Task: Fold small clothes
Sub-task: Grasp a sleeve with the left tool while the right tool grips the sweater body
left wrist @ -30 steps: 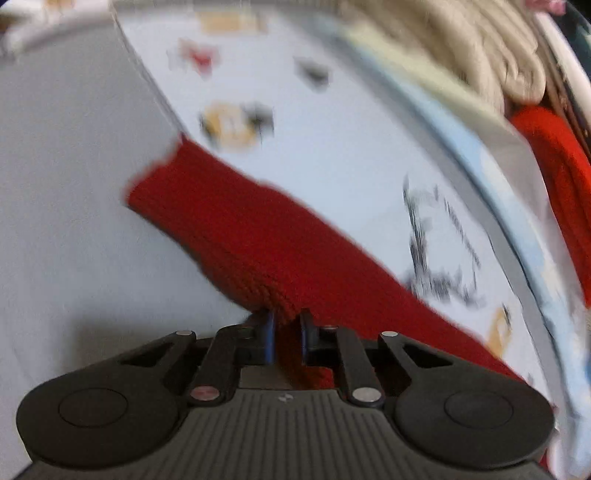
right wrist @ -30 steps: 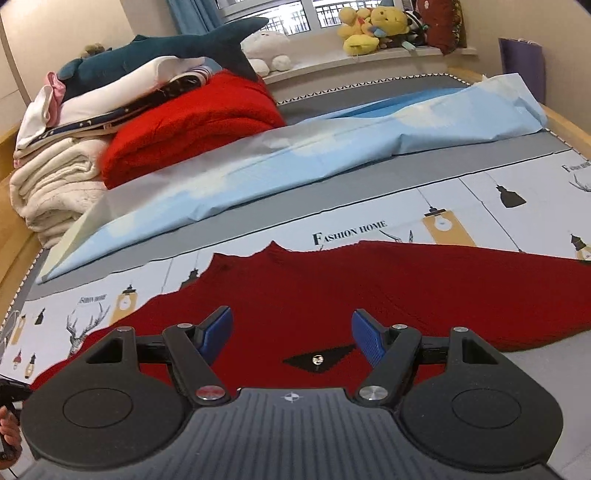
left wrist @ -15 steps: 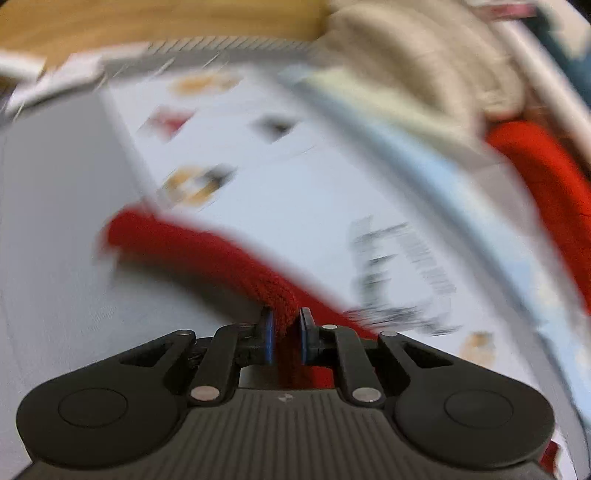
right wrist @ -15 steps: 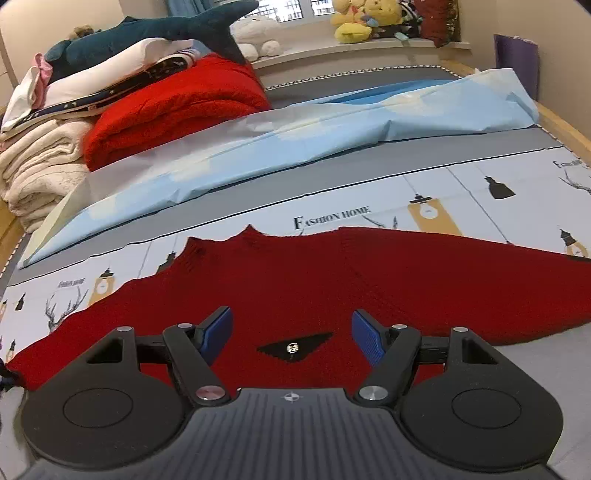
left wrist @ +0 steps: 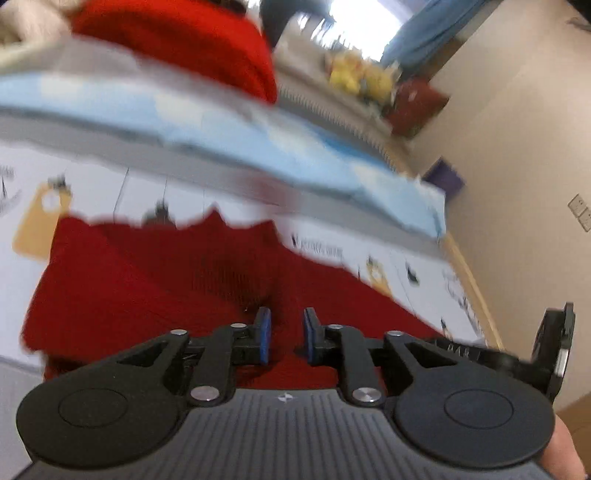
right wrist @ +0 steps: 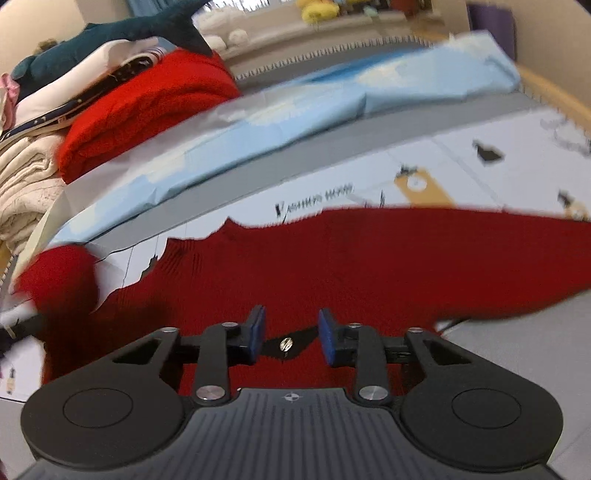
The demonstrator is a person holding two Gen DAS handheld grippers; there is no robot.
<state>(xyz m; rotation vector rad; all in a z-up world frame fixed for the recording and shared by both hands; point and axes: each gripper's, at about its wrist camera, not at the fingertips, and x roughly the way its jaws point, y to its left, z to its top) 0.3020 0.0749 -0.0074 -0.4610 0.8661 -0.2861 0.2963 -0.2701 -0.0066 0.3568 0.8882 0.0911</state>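
Note:
A small red knit sweater (right wrist: 351,266) lies spread on the printed bed sheet (right wrist: 443,162). My left gripper (left wrist: 286,334) is shut on a fold of the sweater's left sleeve (left wrist: 147,288) and holds it lifted over the body; the raised sleeve shows at the left of the right wrist view (right wrist: 59,280). My right gripper (right wrist: 290,334) hovers over the sweater's lower middle, above a black triangular label (right wrist: 286,345). Its jaws are partly open with nothing between them.
A light blue folded sheet (right wrist: 295,107) lies across the bed behind the sweater. A stack of folded clothes, with a red one (right wrist: 147,110) and cream ones (right wrist: 26,184), sits at the back left. Plush toys (right wrist: 317,9) line the windowsill.
My left gripper has swung the sleeve up and rightward over the sweater body. My right gripper's jaws have narrowed and it has moved closer to the sweater.

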